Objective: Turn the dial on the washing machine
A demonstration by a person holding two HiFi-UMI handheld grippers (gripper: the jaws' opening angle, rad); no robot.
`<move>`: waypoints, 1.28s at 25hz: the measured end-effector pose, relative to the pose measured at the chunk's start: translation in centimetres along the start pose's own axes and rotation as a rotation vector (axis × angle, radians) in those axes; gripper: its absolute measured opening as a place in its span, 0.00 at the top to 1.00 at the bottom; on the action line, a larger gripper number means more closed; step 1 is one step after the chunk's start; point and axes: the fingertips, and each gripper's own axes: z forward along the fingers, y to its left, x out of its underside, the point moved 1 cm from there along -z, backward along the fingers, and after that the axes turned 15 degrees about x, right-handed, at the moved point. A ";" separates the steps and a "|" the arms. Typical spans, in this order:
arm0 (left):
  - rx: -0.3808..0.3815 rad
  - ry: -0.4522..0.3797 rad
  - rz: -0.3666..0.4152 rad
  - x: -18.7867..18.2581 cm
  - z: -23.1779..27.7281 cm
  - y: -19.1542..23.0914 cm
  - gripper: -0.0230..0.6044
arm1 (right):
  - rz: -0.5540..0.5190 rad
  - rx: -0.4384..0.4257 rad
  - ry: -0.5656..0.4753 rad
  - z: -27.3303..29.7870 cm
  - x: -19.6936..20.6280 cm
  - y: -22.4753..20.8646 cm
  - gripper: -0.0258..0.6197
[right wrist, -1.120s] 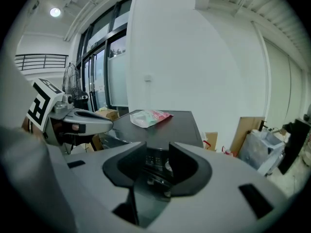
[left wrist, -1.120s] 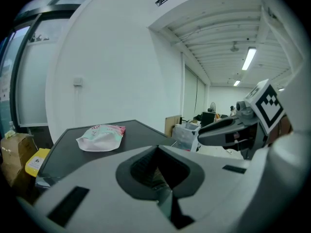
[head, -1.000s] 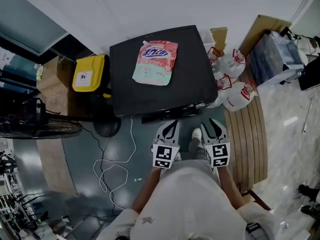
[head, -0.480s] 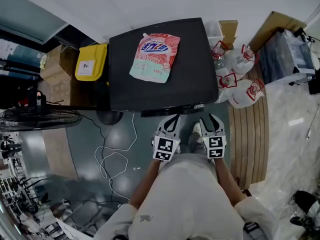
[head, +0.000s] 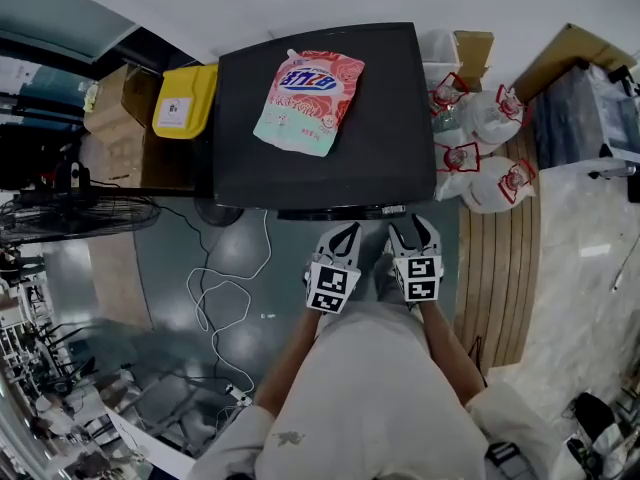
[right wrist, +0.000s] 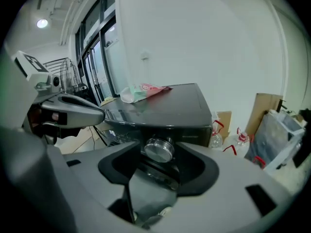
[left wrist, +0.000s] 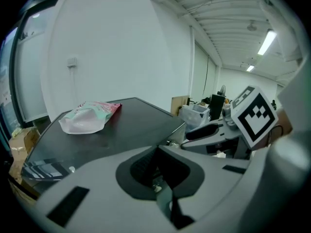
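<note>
The black washing machine (head: 390, 138) stands ahead of me, a pink-and-green detergent pouch (head: 308, 88) lying on its lid. Its silver dial (right wrist: 159, 149) sits on the front panel; from the head view it is hidden under the lid's edge. My right gripper (right wrist: 159, 152) (head: 412, 230) is open, and its jaws have just been opening. The dial shows in the gap at their tips, with no pad visibly pressing it. My left gripper (left wrist: 158, 149) (head: 343, 236) hangs beside it at the machine's front, shut and empty.
A yellow-lidded bin (head: 185, 100) and cardboard boxes stand left of the machine. White bags with red handles (head: 480, 158) are at its right, beside a slatted wooden board (head: 500, 268). A white cable (head: 225, 308) lies on the floor and a fan (head: 70, 218) stands at the far left.
Both grippers have sunk and drawn closer to the machine's front edge. The head view has shifted, so the machine now sits higher in the picture.
</note>
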 end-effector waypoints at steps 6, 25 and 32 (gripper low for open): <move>0.011 0.027 -0.022 1.1 1.2 -0.3 0.94 | 0.005 -0.019 0.016 1.7 0.4 0.0 0.56; 0.108 0.010 -0.021 2.6 2.5 0.4 0.94 | 0.053 0.105 0.074 4.1 2.1 1.4 0.50; 0.136 0.019 -0.010 3.1 2.5 0.7 0.94 | 0.055 0.138 0.075 4.8 2.3 1.5 0.48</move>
